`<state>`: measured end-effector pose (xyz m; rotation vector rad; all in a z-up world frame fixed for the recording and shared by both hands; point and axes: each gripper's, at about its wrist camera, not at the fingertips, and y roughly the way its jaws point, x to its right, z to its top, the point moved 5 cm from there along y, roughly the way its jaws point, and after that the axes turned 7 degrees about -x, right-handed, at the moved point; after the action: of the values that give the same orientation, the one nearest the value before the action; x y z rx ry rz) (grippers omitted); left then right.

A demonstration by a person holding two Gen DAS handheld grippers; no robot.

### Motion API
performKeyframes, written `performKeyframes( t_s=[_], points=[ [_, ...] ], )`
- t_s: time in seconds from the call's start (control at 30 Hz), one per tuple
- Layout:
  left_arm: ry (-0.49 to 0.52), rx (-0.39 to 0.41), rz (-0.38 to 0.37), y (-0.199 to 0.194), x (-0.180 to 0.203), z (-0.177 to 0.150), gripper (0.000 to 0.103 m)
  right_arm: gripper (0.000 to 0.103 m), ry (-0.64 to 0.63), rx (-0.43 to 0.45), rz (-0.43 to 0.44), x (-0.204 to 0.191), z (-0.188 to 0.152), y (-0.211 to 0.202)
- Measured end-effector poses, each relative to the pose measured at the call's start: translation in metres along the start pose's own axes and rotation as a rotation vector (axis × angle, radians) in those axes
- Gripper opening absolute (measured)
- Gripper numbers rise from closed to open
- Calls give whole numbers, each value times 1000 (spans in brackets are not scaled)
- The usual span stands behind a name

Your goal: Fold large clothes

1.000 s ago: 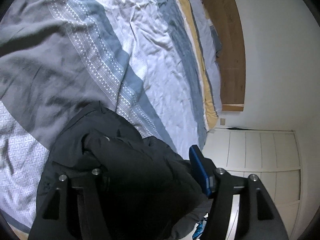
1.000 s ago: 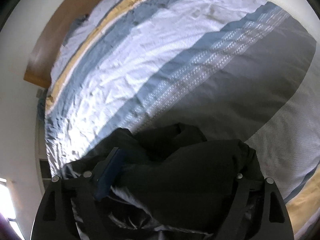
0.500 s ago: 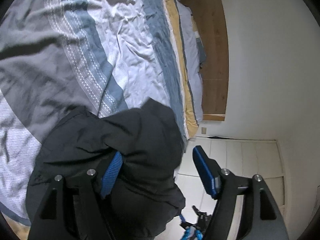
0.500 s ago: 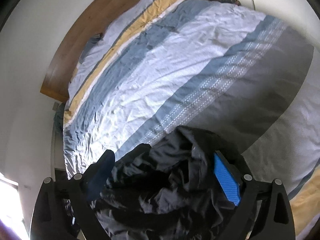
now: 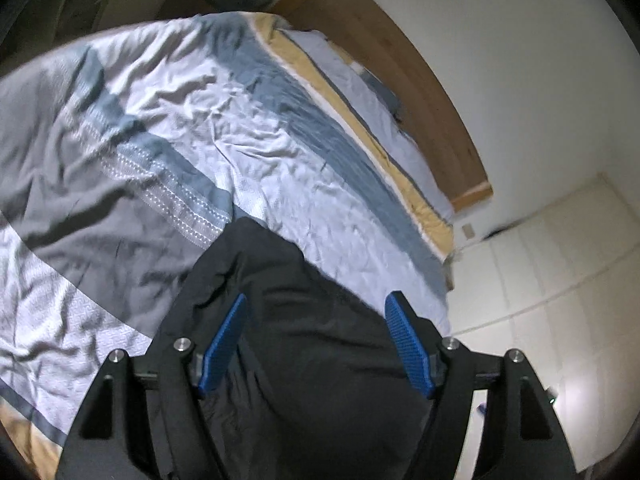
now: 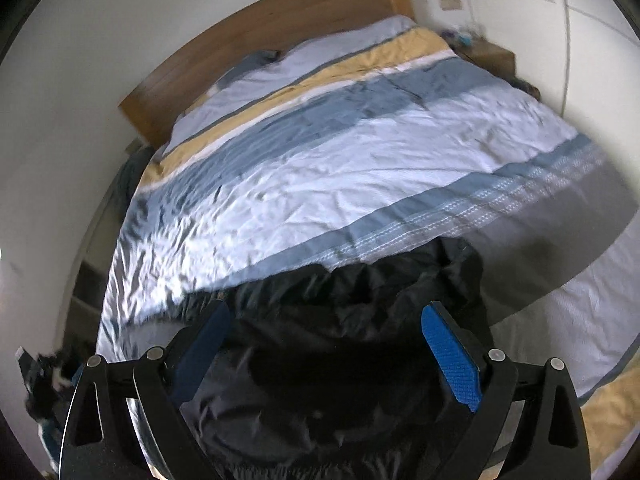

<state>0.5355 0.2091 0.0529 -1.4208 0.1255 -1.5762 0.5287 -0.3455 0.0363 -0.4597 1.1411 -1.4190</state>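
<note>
Both my left tongs (image 5: 316, 340) and right tongs (image 6: 326, 350) gape wide, gripping nothing, over the crumpled black jacket (image 5: 312, 352) on the striped blue-grey-yellow duvet bed (image 6: 360, 160).

Both wrist views sit low at the foot edge of the bed (image 5: 248, 128), close above a dark garment (image 5: 304, 320), facing the wooden headboard (image 5: 400, 80). The left view angles toward the bed's right edge and a white wardrobe (image 5: 560, 264); the right view faces squarely. They share the striped duvet (image 6: 344, 168) and headboard.
</note>
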Motion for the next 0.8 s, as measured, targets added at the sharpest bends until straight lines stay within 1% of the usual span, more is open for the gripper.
performKeyframes(
  t_s=[0.2,0.33,0.47,0.53,0.63,0.8],
  points=[
    [163,-39,72,18,21,-42,70,96,-101,-1,-45,-29,-41,8],
    [259,-53,110,30,34,-67,70,96,-115,3,-53,-38,-62,14],
    [346,-75,135,46,47,-91,70,96,-173,16,-108,-50,-79,21],
    [395,-85,149,57,55,-103,70,96,-188,22,-123,-54,-83,24],
    [441,-105,164,74,62,-118,70,96,-211,36,-148,-60,-88,28],
    [485,-125,206,102,65,-132,70,96,-237,34,-177,-64,-92,44]
  ],
)
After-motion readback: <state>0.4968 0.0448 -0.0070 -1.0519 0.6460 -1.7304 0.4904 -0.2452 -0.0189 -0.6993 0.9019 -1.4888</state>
